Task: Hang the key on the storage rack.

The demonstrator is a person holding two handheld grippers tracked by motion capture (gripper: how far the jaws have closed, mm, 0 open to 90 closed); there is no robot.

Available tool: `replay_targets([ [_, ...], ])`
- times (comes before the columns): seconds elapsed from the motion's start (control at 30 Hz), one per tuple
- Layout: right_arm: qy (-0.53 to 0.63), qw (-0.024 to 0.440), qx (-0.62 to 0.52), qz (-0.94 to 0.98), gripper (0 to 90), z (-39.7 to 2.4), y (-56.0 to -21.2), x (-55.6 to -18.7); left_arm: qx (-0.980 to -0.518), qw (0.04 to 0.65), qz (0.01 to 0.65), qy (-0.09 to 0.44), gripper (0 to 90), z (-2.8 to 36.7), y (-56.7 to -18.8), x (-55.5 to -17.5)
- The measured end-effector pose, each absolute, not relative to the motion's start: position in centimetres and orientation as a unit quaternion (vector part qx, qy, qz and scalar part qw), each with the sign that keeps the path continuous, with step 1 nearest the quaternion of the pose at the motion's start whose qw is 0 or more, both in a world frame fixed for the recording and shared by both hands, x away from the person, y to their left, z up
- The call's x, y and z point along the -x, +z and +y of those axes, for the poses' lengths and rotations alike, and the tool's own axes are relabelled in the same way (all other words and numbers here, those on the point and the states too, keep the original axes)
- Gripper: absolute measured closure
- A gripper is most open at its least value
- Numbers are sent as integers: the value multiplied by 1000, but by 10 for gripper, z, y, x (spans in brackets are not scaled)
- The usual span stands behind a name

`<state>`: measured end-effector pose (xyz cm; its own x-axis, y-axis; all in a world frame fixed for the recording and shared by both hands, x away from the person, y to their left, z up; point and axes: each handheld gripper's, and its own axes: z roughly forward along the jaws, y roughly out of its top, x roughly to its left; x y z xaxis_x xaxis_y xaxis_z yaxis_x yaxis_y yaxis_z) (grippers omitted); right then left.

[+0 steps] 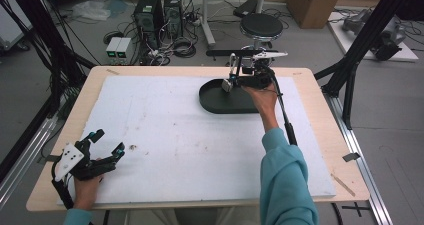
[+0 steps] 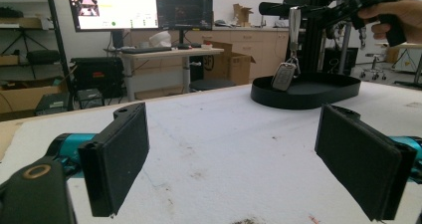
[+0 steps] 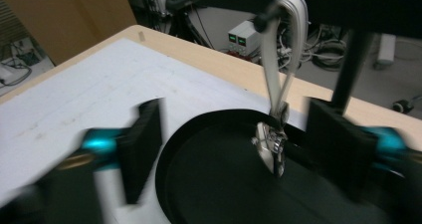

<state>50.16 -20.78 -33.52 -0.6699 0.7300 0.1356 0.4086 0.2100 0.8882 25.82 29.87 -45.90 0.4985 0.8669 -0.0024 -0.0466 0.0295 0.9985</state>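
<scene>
Table, pale wooden top (image 1: pixel 320 135), overlaid by a white foam sheet (image 1: pixel 175 130), stained with small dark specks; it spreads under both grippers.

Tray, black, shallow, oval plastic (image 1: pixel 212 99): directly beneath the right gripper (image 1: pixel 240 75), well apart from the left gripper (image 1: pixel 107 145), far across the sheet ahead of it.

Right gripper, black with teal fittings, held over the tray's far side; its jaws stand spread, pressing on nothing. No earlier view to compare.

Left gripper, same make, low at the near corner of the sheet, jaws wide apart, nothing between them.

Car key fob, grey, flat, on a pale grey strap loop (image 3: pixel 281 45): the key fob (image 2: pixel 282 76) hangs upright, long axis vertical, lower end at or just above the tray floor; contact cannot be told. It sits between the right gripper's open pads, nearer the one at the right of the right gripper view. Where the strap's upper end hangs from is unclear. The right hand is by far the nearer.

Markings: no legible brand or lettering on fob, strap or tray.
</scene>
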Motion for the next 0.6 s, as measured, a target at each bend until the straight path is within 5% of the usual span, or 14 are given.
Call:
replay_targets([
  [0.07, 500, 197, -362, 761, 7, -205, -329, -490, -595, 629, 344, 364, 142, 299, -459, -258],
  [0.6, 604, 225, -292, 706, 7, -272, -360, -375, -597, 627, 343, 364, 142, 299, -459, -258],
])
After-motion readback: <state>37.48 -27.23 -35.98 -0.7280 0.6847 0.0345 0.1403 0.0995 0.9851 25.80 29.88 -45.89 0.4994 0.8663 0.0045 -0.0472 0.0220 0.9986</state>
